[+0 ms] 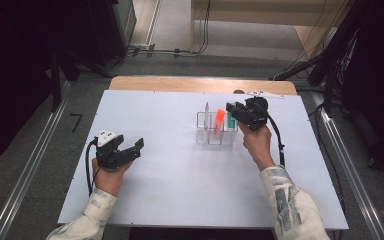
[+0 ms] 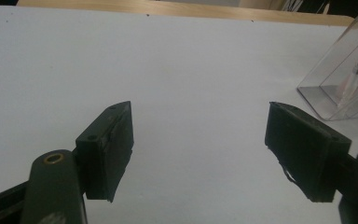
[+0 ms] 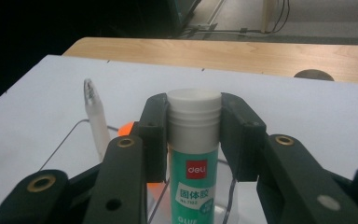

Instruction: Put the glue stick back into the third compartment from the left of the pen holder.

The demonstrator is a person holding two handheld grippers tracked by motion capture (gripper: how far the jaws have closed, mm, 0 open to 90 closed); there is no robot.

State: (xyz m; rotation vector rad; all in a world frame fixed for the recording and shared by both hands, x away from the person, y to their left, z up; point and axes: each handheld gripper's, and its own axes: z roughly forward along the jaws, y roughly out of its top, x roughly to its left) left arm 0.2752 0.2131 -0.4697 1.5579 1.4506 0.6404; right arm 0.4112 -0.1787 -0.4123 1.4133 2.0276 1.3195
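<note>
Right tongs (image 3: 193,135) clamped on the white cap of a green glue stick (image 3: 192,186), which stands upright in the clear organizer (image 1: 215,134) toward the far right of the surface (image 1: 180,190). Stick looks seated in or just above the rightmost compartment; cannot tell whether it is going in or coming out. A white pen (image 3: 95,116) and an orange item (image 1: 219,118) stand in neighbouring compartments. Left tongs (image 1: 130,150) spread wide and empty, resting near the left edge, well apart from the organizer. Judgement: grasp secured; either release or lift remains.
</note>
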